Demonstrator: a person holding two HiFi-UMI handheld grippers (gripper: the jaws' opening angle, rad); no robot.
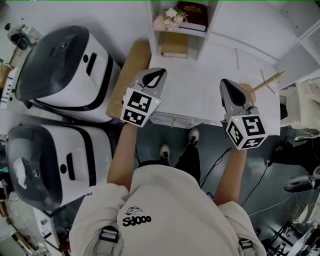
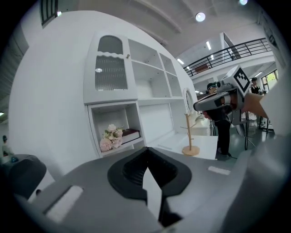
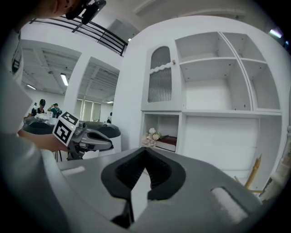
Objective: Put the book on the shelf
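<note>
I see the book [image 1: 192, 15] lying flat in the shelf [image 1: 214, 15] cubby at my 12 o'clock, dark cover up, pale page edge facing me, its long side apparently across the opening, flowers [image 1: 167, 19] at its 9 o'clock. Both arms reach forward over the tabletop [image 1: 200, 95]. The left claw [image 1: 159, 73] and right claw [image 1: 225, 83] are nearly level, clenched on nothing.

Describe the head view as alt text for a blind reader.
Seen from above, a person holds the left gripper and right gripper, both shut and empty, over a white counter. Beyond them, a dark red book lies in a shelf cubby beside pink flowers.
</note>
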